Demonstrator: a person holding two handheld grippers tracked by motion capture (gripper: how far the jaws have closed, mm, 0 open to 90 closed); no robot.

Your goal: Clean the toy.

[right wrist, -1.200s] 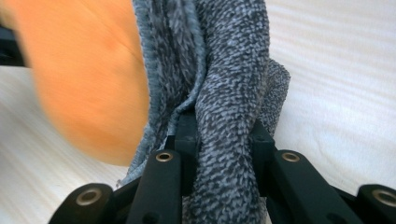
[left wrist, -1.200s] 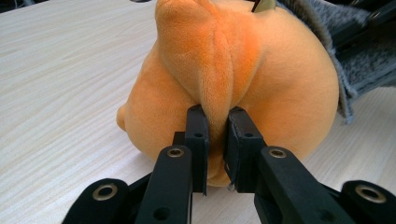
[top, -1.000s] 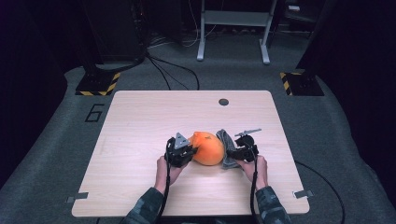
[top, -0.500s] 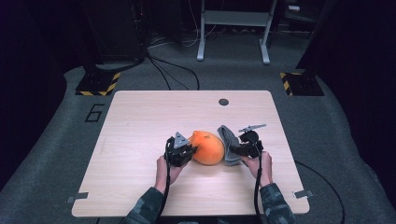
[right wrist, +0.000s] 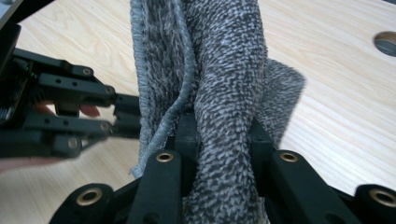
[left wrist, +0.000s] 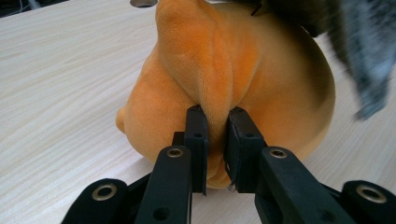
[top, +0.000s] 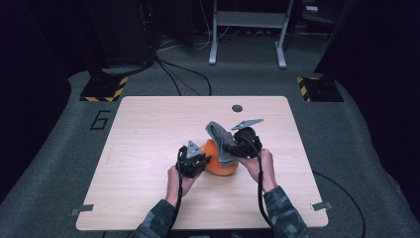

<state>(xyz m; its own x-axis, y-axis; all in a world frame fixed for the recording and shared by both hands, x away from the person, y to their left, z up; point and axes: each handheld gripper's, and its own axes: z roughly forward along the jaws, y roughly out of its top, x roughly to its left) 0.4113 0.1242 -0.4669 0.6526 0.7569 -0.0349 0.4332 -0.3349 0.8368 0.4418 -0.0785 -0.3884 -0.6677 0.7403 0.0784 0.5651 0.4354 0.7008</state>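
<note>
The orange plush toy [top: 218, 161] rests on the wooden table [top: 148, 148], near the middle and toward the person's side. The left gripper [top: 194, 159] sits at the toy's left side; in the left gripper view its two black jaws are clamped together on a raised fold of the orange plush toy [left wrist: 219, 84], with the fabric pinched between the pads. The left hand [top: 174, 181] holds this gripper low, close to the table top. The right gripper [top: 233, 144] is positioned above and to the right of the toy and holds a grey cloth [top: 220, 139]. In the right gripper view the jaws are closed on a thick bunch of the grey cloth [right wrist: 219, 93], which stands up between them and spreads above the pads. In the high view the cloth rises from the toy's right side. The right hand [top: 260, 166] grips the tool from behind. A round hole [top: 237, 108] lies in the table top farther back.
</note>
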